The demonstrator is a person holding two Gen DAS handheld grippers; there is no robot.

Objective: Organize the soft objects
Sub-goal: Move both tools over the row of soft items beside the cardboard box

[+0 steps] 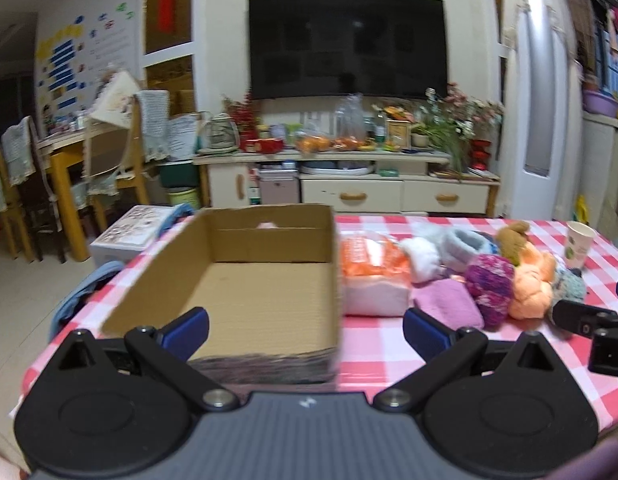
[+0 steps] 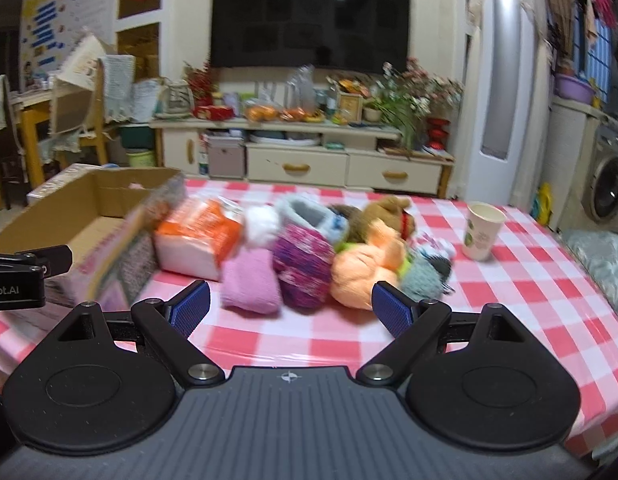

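An open cardboard box [image 1: 265, 280] stands on the checkered table [image 1: 373, 344], with only a small pink thing peeking at its back. My left gripper [image 1: 305, 330] is open and empty, just in front of the box's near wall. Right of the box lies a pile of soft things: an orange-and-white tissue pack [image 2: 197, 236], a pink cloth [image 2: 251, 282], a purple knit item [image 2: 305, 266], an orange plush [image 2: 365, 268], a brown plush bear [image 2: 389, 210] and a grey-blue slipper [image 2: 309, 212]. My right gripper [image 2: 291, 306] is open and empty, just short of the pile.
A paper cup [image 2: 481, 230] stands on the table right of the pile. The table's left edge [image 1: 69, 332] runs beside the box. A TV cabinet [image 1: 349, 184], chairs [image 1: 105, 168] and a washing machine [image 2: 607, 184] are beyond the table.
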